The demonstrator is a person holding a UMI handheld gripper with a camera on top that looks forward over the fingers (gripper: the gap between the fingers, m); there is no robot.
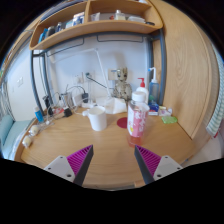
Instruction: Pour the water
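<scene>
A white mug stands on the wooden desk, beyond my left finger. To its right, ahead of my right finger, stands a clear pink cup, next to a red coaster. My gripper is open, its purple pads spread wide with only bare desk between them. Both vessels are well ahead of the fingertips, untouched.
A white pump bottle stands behind the pink cup. A white bowl-like object and cables lie at the back by the wall. A green and yellow sponge lies at right. Shelves hang overhead; a wooden panel bounds the right.
</scene>
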